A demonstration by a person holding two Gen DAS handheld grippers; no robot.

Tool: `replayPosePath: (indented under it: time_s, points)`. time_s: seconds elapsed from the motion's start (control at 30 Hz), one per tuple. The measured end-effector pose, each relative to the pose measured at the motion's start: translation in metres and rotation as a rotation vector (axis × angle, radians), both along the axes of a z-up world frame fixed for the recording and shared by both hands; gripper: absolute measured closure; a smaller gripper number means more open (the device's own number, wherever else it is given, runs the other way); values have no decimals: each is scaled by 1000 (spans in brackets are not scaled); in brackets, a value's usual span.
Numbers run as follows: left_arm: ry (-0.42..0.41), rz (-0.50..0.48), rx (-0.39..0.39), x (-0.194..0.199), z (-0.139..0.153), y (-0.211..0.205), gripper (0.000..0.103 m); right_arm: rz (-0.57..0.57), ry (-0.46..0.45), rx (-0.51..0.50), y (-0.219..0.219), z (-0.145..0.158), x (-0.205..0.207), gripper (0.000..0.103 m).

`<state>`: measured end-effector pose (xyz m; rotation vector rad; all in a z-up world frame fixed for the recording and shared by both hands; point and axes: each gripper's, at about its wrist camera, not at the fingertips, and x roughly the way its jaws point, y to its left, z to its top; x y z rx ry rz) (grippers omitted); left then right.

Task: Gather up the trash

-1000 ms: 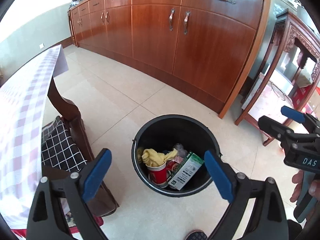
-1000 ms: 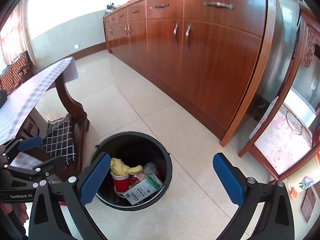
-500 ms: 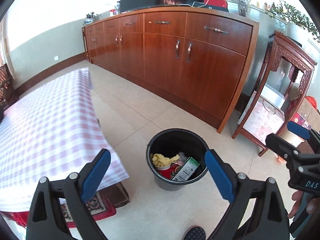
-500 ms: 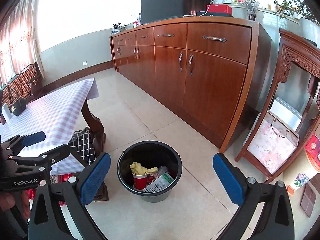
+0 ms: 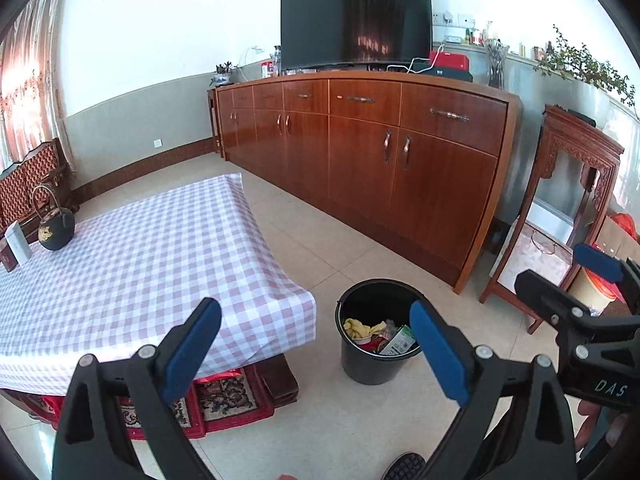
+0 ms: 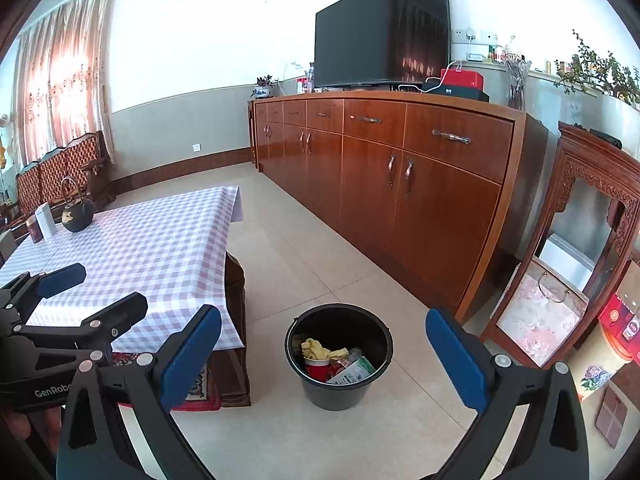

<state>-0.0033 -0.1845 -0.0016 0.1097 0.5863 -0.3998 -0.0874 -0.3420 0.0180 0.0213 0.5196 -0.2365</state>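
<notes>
**Both grippers empty, trash lying in the black bucket**

We find the left gripper point(image 5: 316, 344) held above the floor with its blue-padded fingers point(image 5: 192, 348) spread wide and nothing between them. The right gripper point(image 6: 324, 356) is in the same condition: fingers point(image 6: 454, 360) wide apart, holding nothing. Each gripper also shows in the other's camera, the right one at the right edge of the left wrist view, the left one at the left edge of the right wrist view.

We note a black bucket point(image 6: 376, 336) standing upright on the tiled floor point(image 6: 304, 264), just right of the near corner of the table point(image 5: 132, 264). Inside it lie a yellow cloth point(image 6: 316, 348), a red cup point(image 6: 314, 368) and a green-and-white carton point(image 6: 354, 370). Further small items sit among them, which we cannot identify with confidence at this size.

The table carries a pink checked cloth. At its far left end stand a dark teapot point(image 5: 56, 230) and a white box point(image 5: 18, 242). A red patterned rug point(image 5: 224, 396) lies under the table.

Along the far wall we record a long wooden sideboard point(image 6: 400, 184) with a television point(image 6: 380, 28) and a red box point(image 6: 460, 78) on top. A carved wooden stand point(image 6: 592, 216) occupies the right side.
</notes>
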Motion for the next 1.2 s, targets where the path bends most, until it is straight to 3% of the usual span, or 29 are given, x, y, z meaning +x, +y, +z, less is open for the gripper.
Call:
replayPosePath:
  time_s: [0.6, 1.2]
  points:
    - [-123, 40, -40, -41, 38, 32, 2, 29, -86, -27, 30, 34, -43, 0]
    - [-135, 70, -75, -44, 40, 44, 2, 23, -93, -29, 29, 39, -50, 0]
